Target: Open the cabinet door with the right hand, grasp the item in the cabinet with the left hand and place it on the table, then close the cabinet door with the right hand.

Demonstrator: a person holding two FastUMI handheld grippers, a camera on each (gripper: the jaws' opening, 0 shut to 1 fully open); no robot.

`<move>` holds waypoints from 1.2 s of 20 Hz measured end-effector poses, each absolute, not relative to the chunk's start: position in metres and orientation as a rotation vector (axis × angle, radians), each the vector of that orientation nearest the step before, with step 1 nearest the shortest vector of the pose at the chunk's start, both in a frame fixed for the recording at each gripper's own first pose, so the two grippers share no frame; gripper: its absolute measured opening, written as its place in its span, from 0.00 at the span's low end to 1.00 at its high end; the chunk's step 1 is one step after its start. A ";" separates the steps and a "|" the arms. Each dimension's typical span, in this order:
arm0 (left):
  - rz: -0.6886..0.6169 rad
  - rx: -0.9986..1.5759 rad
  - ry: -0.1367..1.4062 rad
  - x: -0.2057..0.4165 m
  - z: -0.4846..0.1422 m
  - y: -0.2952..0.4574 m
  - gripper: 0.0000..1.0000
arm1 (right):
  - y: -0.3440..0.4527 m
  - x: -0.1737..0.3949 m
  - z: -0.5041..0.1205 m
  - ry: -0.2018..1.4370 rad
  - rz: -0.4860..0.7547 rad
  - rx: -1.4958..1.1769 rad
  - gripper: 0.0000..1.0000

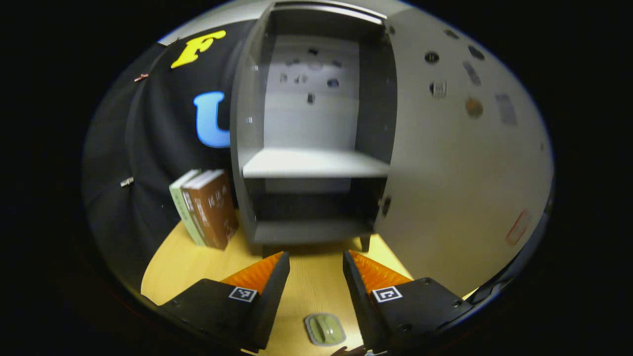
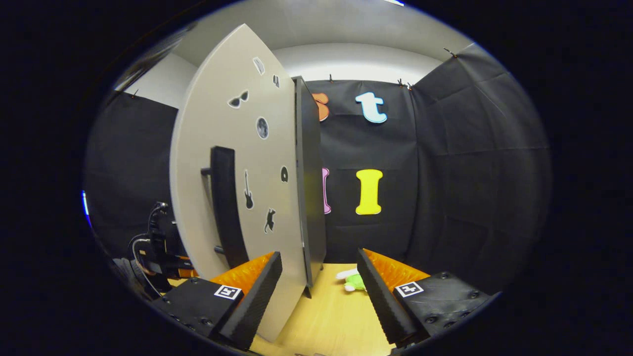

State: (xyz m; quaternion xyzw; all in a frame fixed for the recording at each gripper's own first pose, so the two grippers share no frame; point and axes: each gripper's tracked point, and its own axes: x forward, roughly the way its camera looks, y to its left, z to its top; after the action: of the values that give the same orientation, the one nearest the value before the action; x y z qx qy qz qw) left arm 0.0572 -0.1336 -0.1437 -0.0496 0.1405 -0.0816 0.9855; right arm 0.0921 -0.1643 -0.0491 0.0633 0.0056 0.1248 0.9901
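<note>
While the door (image 2: 232,163) stands wide, both cabinet (image 1: 311,148) shelves lie bare. Left tool (image 1: 316,267) and right tool (image 2: 319,269) are spread, gripping nothing; the lid (image 1: 324,329) lies on the worktop (image 1: 198,257).

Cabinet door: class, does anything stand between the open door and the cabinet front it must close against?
Possibly the left tongs: they hang open in front of the cabinet opening, beside the open door, so they may lie in its swing. The small olive-green box lies on the table farther out.
</note>
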 end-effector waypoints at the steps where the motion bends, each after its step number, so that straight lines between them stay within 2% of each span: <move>1: -0.173 -0.102 0.227 0.058 -0.119 -0.129 0.70 | -0.158 0.085 -0.038 -0.021 0.279 0.151 0.97; 7: -0.289 -0.068 -0.055 0.023 -0.001 -0.140 0.70 | -0.134 0.064 -0.004 -0.112 0.356 0.218 0.96; 9: -0.357 -0.096 -0.089 0.016 0.010 -0.145 0.70 | -0.124 0.067 -0.008 -0.095 0.376 0.198 0.95; 11: -0.396 -0.119 -0.105 0.009 0.022 -0.144 0.77 | -0.113 0.069 -0.012 -0.075 0.404 0.184 0.96; 13: -0.418 -0.137 -0.115 0.004 0.030 -0.145 0.73 | -0.098 0.070 -0.015 -0.059 0.447 0.181 0.96; 16: -0.409 -0.140 -0.130 -0.006 0.037 -0.129 0.70 | -0.089 0.072 -0.017 -0.045 0.479 0.191 0.94; 17: -0.399 -0.139 -0.133 -0.009 0.037 -0.121 0.70 | -0.083 0.074 -0.016 -0.044 0.495 0.194 1.00; 18: -0.389 -0.139 -0.132 -0.009 0.034 -0.112 0.70 | -0.075 0.075 -0.017 -0.039 0.517 0.195 0.96; 21: -0.346 -0.153 -0.120 -0.012 0.029 -0.085 0.70 | -0.033 0.078 -0.018 -0.025 0.597 0.205 0.97; 22: -0.322 -0.154 -0.119 -0.014 0.029 -0.073 0.70 | -0.014 0.076 -0.019 -0.017 0.622 0.207 1.00; 23: -0.301 -0.154 -0.120 -0.016 0.029 -0.062 0.74 | 0.003 0.073 -0.021 -0.011 0.643 0.210 1.00; 24: -0.289 -0.154 -0.124 -0.020 0.030 -0.052 0.74 | 0.019 0.073 -0.021 -0.009 0.662 0.215 1.00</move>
State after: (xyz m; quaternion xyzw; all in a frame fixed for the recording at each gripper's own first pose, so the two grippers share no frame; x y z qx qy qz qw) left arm -0.0195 -0.0519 0.0302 -0.0764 -0.0619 -0.1436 0.9847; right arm 0.0730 0.0189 -0.0211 0.1052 -0.0046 0.3243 0.9401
